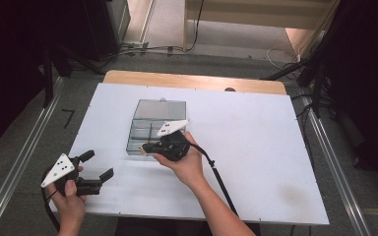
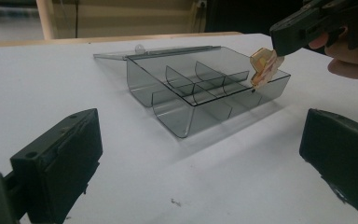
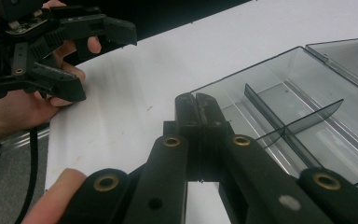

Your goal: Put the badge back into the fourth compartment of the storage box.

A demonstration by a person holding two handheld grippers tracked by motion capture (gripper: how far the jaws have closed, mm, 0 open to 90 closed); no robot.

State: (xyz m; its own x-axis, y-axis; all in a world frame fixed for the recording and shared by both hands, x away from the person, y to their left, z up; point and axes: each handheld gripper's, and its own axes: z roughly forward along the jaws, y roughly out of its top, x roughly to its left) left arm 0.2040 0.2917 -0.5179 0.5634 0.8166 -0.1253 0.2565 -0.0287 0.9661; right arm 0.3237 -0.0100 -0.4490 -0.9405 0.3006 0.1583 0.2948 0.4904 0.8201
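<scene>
Your right tool [image 1: 146,146] has its jaws pressed together on a small flat orange-and-tan piece [image 2: 264,67], which hangs from the tips just above the near corner of the smoky clear plastic organizer box [image 1: 152,129]. In the left gripper view the piece sits right at the box's rim, over the front right corner compartment; whether it touches the wall you cannot tell from these pictures. In the right gripper view the 2 black jaws meet tip to tip, and the piece itself is hidden behind them there.

Your left tool [image 1: 98,166] rests at the near left of the white table [image 1: 256,147], well apart from the box, with its jaws spread wide and nothing between them. Its 2 black jaws frame the left gripper view, pointing across the table toward the box. Your left hand [image 1: 69,196] grips its body from below, and the grey 3-cornered plate [image 1: 59,169] sits on top.

The box stands near the middle of the table, slightly left of centre, with its lid [image 1: 160,108] swung fully back and lying flat on the far side. Thin dividers [image 3: 289,123] split the tray into several compartments, and those you can see look bare. Your right hand [image 1: 189,164] comes in from the bottom, its cable [image 1: 221,182] trailing back toward you.
</scene>
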